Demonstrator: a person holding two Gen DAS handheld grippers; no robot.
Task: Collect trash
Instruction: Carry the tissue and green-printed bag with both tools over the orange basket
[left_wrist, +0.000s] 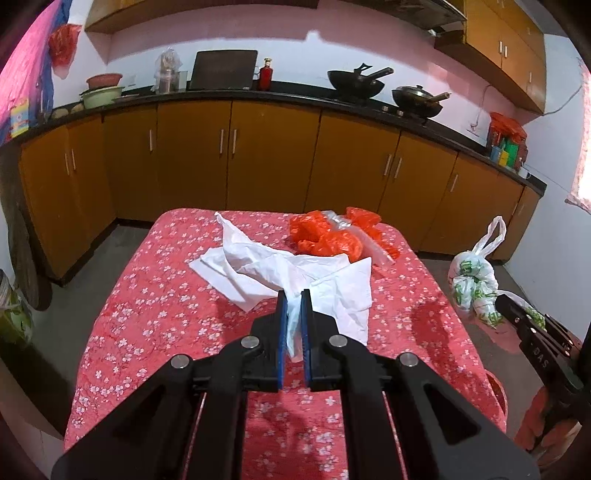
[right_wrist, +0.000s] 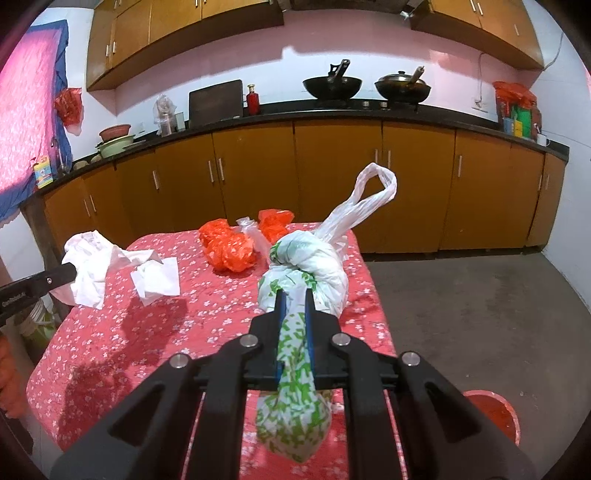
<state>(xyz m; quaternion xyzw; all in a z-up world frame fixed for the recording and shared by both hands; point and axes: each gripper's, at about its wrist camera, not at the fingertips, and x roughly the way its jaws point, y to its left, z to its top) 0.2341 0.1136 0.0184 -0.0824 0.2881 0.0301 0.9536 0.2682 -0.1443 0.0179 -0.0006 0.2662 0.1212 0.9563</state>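
We've got left gripper (left_wrist: 294, 295) clamped on white paper (left_wrist: 280, 269), right gripper (right_wrist: 294, 295) on knotted bag (right_wrist: 310, 266); next, red bucket (right_wrist: 495, 413) beside table (right_wrist: 122, 332).

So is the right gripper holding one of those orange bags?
No, the right gripper is clamped on a knotted white bag with green print; the orange bags lie on the table.

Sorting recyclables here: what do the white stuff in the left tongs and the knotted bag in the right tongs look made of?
White stuff: likely tissue paper, matte, with soft creases and folded square corners. Knotted bag: thin plastic film, white with green print, faintly glossy, twisted handles standing up. Orange bags on the table: shiny, crinkled plastic.
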